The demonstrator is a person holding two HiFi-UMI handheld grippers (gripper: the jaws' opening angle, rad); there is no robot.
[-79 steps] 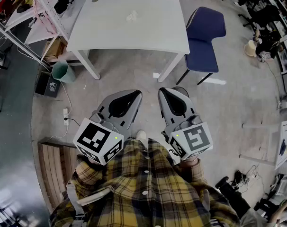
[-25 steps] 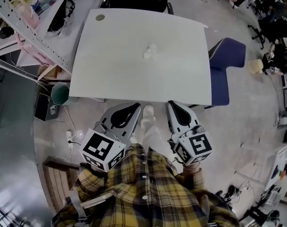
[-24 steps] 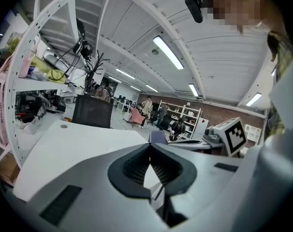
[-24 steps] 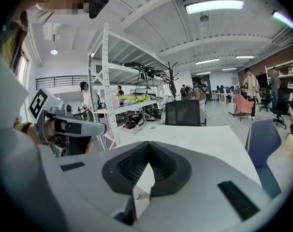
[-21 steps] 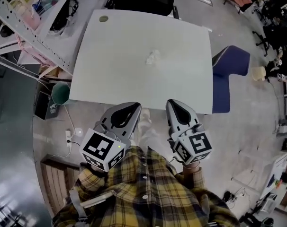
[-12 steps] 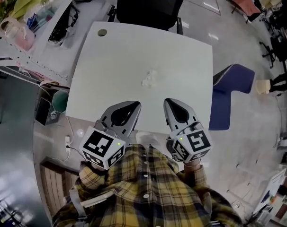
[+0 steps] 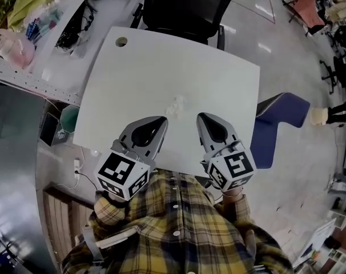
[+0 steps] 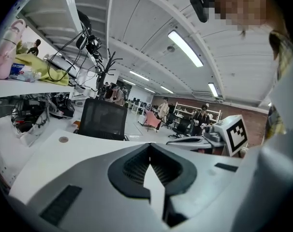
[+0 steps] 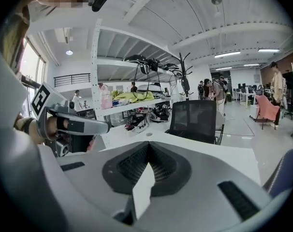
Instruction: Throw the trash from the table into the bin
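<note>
A small crumpled white paper wad (image 7: 176,103) lies near the middle of the white table (image 7: 218,79). My left gripper (image 7: 163,119) and right gripper (image 7: 201,116) hover side by side over the table's near edge, just short of the wad, one on each side of it. Both are shut with nothing between the jaws; the tips meet in the left gripper view (image 8: 150,145) and the right gripper view (image 9: 147,144). A green bin (image 7: 68,119) stands on the floor under the table's left edge, partly hidden by it.
A black office chair (image 7: 187,7) stands at the table's far side and a blue chair (image 7: 278,114) at its right. A cluttered white shelf (image 7: 36,44) runs along the left. A round cable hole (image 7: 121,41) marks the table's far left corner.
The person has stepped up to the table. Both grippers, which were over the floor, now reach over its near edge close to the paper wad; both stay shut.
</note>
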